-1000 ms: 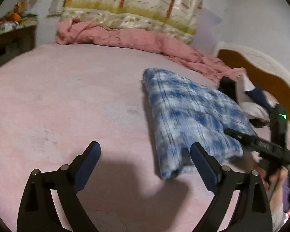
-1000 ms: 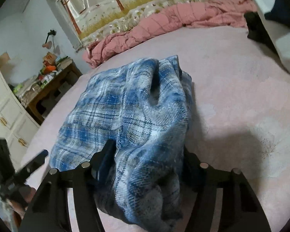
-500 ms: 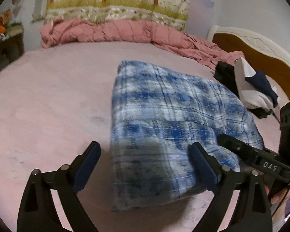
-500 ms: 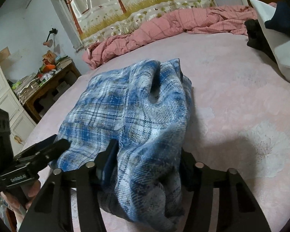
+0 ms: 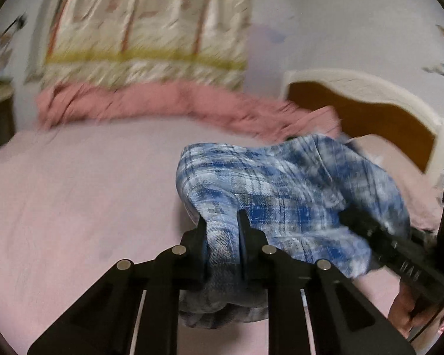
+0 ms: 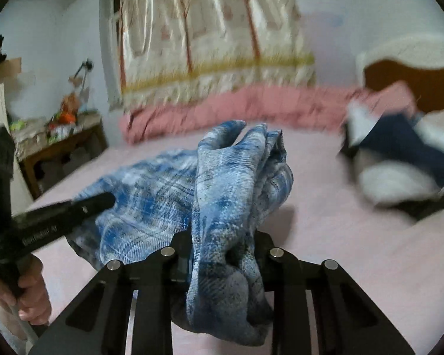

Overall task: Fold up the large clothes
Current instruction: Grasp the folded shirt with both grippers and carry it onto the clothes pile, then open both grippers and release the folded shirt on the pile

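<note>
The blue plaid shirt (image 5: 284,195) was already folded into a thick bundle and, as far as the blurred pictures allowed, it hung lifted off the pink bed (image 5: 83,195), held at two points along its near edge. The left gripper (image 5: 220,230) had its jaws pinched tight on a thick fold of the cloth, with a gathered lump of fabric sagging below and behind the jaws. The right gripper (image 6: 222,245) likewise had its jaws clamped on a bunched, upright ridge of the shirt (image 6: 231,183), which rose just ahead of them and drooped in a heavy wad beneath. Judging by the compact shape, the main folds looked done; what seemed left was one more fold or carrying the bundle to a resting place, perhaps near the dark blue and white clothes (image 6: 399,165) lying ahead and to the right of the right jaws. The bundle's long axis ran roughly across from one gripper to the other, while its loose far end pointed away from the jaws toward the rumpled pink blanket (image 5: 151,103) along the far edge of the bed. A wooden headboard (image 5: 367,118) stood ahead and to the right of the left jaws.
</note>
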### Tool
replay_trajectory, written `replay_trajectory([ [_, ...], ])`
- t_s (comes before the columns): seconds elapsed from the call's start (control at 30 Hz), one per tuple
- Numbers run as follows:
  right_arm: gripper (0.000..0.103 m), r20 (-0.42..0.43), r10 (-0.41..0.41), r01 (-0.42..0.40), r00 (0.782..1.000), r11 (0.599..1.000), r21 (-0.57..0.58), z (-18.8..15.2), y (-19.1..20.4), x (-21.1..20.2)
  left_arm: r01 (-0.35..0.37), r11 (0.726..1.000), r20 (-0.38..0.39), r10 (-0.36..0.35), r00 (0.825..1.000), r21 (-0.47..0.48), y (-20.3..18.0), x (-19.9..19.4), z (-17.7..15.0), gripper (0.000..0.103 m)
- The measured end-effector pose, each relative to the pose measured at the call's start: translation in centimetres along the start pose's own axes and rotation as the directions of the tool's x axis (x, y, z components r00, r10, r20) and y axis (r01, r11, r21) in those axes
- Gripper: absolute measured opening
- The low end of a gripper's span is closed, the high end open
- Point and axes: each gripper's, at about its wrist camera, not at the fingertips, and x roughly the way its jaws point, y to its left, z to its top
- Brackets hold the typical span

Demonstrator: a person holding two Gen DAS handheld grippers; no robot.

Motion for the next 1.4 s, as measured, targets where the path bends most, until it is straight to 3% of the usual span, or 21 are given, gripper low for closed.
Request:
replay_trajectory([
  [0.1,0.028,0.093,-0.067,0.066,0.993,0.998,0.022,4.7,-3.2,-3.9,0.04,0.995,0.113,-0.05,0.992,0.087,-5.2,-0.3,4.3,0.016],
  [0.2,0.028,0.205,-0.166,0.162,0.964,0.986,0.039,9.4,-6.5,-7.3,0.103,0.986,0.21,-0.129,0.969,0.132,-10.2,0.7,9.5,0.016],
  [0.3,0.029,0.311,-0.261,0.255,0.914,0.965,0.061,13.2,-10.0,-10.0,0.174,0.97,0.295,-0.219,0.93,0.172,-14.8,2.7,13.6,0.016],
  [0.37,0.029,0.373,-0.369,0.374,0.852,0.925,0.061,14.6,-12.5,-10.7,0.241,0.953,0.294,-0.287,0.912,0.185,-17.6,5.5,15.1,0.017],
  [0.4,0.03,0.386,-0.406,0.412,0.828,0.908,0.072,14.6,-13.6,-10.6,0.26,0.95,0.273,-0.299,0.914,0.171,-18.6,7.2,15.2,0.018],
  [0.47,0.03,0.355,-0.485,0.478,0.799,0.871,0.113,14.0,-16.7,-8.7,0.259,0.954,0.187,-0.285,0.94,0.152,-21.2,12.5,14.6,0.019],
  [0.57,0.03,0.203,-0.555,0.526,0.807,0.831,0.181,12.2,-22.2,-3.4,0.162,0.966,0.008,-0.167,0.986,0.2,-24.3,21.5,11.6,0.021],
  [0.6,0.03,0.109,-0.565,0.537,0.818,0.817,0.211,11.1,-24.9,-0.6,0.108,0.971,-0.066,-0.096,0.993,0.212,-25.0,24.5,10.3,0.024],
  [0.63,0.032,0.008,-0.571,0.552,0.821,0.797,0.246,9.8,-27.4,2.0,0.065,0.971,-0.167,-0.027,0.986,0.231,-25.4,27.8,8.7,0.032],
  [0.67,0.034,-0.036,-0.574,0.562,0.818,0.784,0.266,9.0,-28.8,3.3,0.051,0.964,-0.182,-0.002,0.983,0.262,-25.8,29.3,7.5,0.035],
  [0.73,0.042,-0.007,-0.55,0.523,0.835,0.791,0.318,7.3,-30.7,4.0,-0.001,0.945,-0.075,0.027,0.997,0.328,-26.4,28.4,7.1,0.05],
  [0.83,0.055,0.03,-0.586,0.553,0.81,0.779,0.296,7.3,-30.5,3.5,-0.01,0.947,-0.066,0.033,0.997,0.321,-25.6,27.5,7.8,0.072],
  [0.93,0.079,0.013,-0.58,0.548,0.814,0.776,0.313,7.8,-30.5,3.3,0.003,0.977,-0.058,0.009,0.998,0.213,-23.1,26.1,8.8,0.077],
  [1.0,0.087,0.045,-0.58,0.541,0.814,0.783,0.306,7.9,-30.1,2.1,0.01,0.984,-0.015,-0.007,1.0,0.178,-21.8,24.2,9.2,0.082],
  [1.07,0.088,0.088,-0.599,0.564,0.796,0.787,0.251,8.0,-28.8,0.0,0.013,0.985,0.042,-0.02,0.999,0.173,-20.7,22.0,9.0,0.087],
  [1.13,0.096,0.12,-0.615,0.587,0.779,0.783,0.205,7.9,-27.2,-1.5,0.041,0.98,0.119,-0.065,0.991,0.195,-19.0,18.9,8.4,0.101],
  [1.23,0.103,0.174,-0.612,0.583,0.771,0.789,0.194,7.5,-23.9,-4.1,-0.039,0.976,0.224,-0.011,0.974,0.216,-16.2,15.1,7.1,0.103],
  [1.33,0.103,0.192,-0.567,0.538,0.801,0.822,0.186,5.9,-20.8,-5.2,-0.045,0.983,0.242,0.001,0.97,0.176,-12.8,12.0,5.4,0.103],
  [1.4,0.103,0.205,-0.556,0.531,0.806,0.831,0.164,4.7,-18.8,-5.5,-0.059,0.985,0.254,0.017,0.967,0.159,-11.0,10.5,4.4,0.103],
])
